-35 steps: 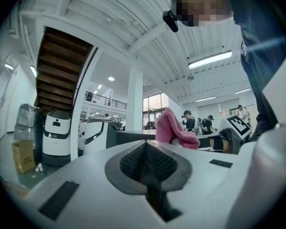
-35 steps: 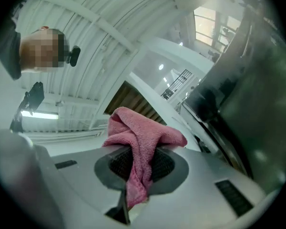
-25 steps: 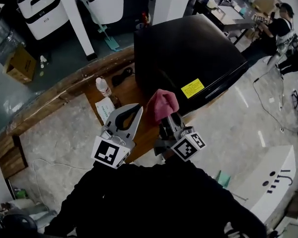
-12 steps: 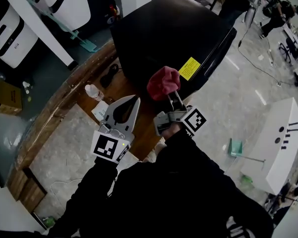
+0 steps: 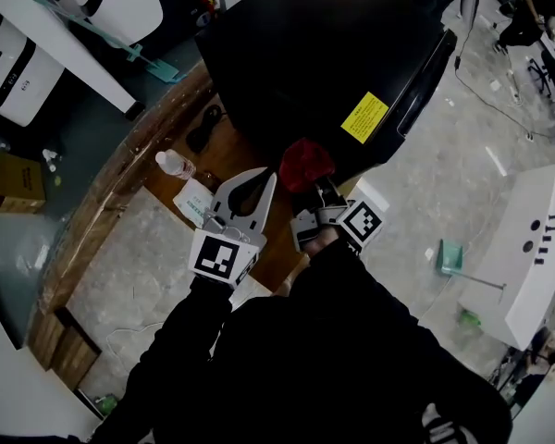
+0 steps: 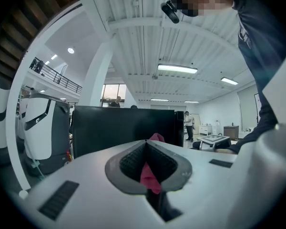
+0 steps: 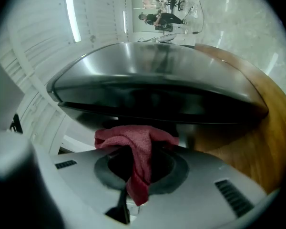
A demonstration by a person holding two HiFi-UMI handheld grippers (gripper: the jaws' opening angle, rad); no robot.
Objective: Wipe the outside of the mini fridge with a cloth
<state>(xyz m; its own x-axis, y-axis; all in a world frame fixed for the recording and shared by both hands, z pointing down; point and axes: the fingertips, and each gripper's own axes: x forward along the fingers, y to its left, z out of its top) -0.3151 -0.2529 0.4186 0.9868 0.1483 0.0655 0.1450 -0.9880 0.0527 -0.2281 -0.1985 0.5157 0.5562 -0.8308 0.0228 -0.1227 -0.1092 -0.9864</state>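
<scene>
I am holding the red cloth (image 5: 305, 162) clamped in my right tool (image 5: 322, 192), bunched just in front of the black mini fridge (image 5: 324, 54) standing on the wooden bench (image 5: 139, 155). My left tool (image 5: 259, 191) is hanging beside it, jaws together. I judge I am approaching the first wipe; next I am needing to press the cloth flat against the fridge wall.

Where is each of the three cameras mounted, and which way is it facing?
Head view: on the person's head, steeply down at mini fridge, left gripper, right gripper, dark sleeves.
Left gripper view: on that gripper, tilted up past shut jaws at fridge and ceiling; person's torso shows.
Right gripper view: on that gripper, facing the fridge closely; jaws clamp the red cloth.
All share fridge and cloth.
</scene>
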